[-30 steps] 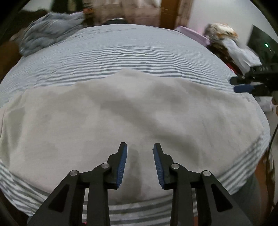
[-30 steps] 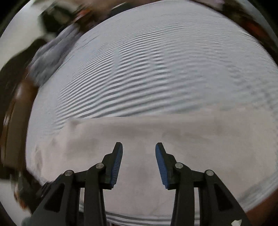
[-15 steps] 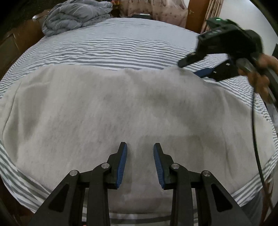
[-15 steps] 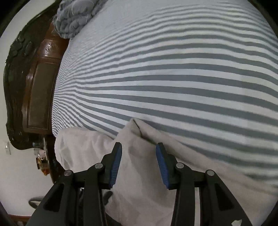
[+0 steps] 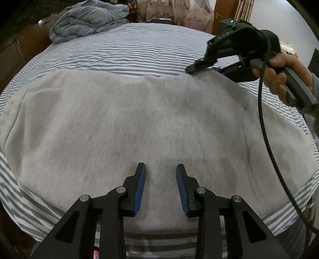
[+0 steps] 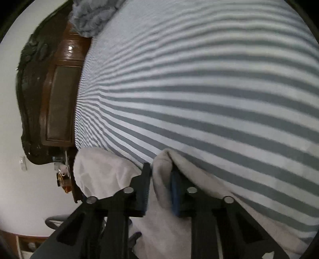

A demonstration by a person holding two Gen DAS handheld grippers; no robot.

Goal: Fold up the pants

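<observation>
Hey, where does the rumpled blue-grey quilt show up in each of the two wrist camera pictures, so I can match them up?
Left wrist view: the quilt lies at the upper left, at the far end of the striped bed sheet.
Right wrist view: the quilt sits at the top edge, left of middle, beside the dark wooden headboard.
Shared landmark: the striped bed sheet.

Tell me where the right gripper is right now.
In the left wrist view the right gripper sits upper right, at the far edge of the grey pants on the striped bed sheet; its jaws have just been closing and pinch a fold of that edge.
</observation>
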